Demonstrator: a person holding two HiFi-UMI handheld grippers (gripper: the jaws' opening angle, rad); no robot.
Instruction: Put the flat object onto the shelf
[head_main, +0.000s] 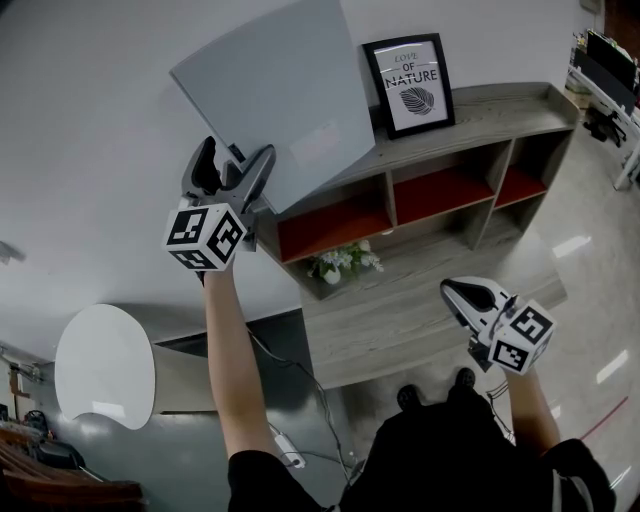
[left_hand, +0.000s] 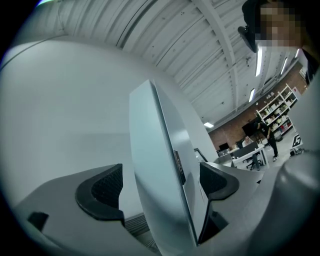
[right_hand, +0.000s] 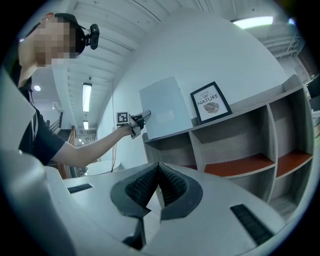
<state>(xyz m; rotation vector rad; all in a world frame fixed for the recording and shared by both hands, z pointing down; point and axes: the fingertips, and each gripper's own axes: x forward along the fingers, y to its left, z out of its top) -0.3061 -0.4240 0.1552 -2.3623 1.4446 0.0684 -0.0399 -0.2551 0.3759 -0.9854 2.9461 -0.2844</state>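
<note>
The flat object (head_main: 280, 95), a thin grey panel, stands on its lower edge at the left end of the shelf (head_main: 500, 110) top, just beside a framed picture (head_main: 410, 85). Its broad face is turned to the room and it rises almost upright along the wall. The left tool (head_main: 235, 165) grips the panel's left edge between its jaws. The right tool (head_main: 460, 295) hangs lower in front of the shelf, its jaws pressed together with nothing between them.

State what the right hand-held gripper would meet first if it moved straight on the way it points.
Probably the shelf, at its upper-left compartment; nothing shows before the right hand-held gripper, though depth is unclear.
</note>
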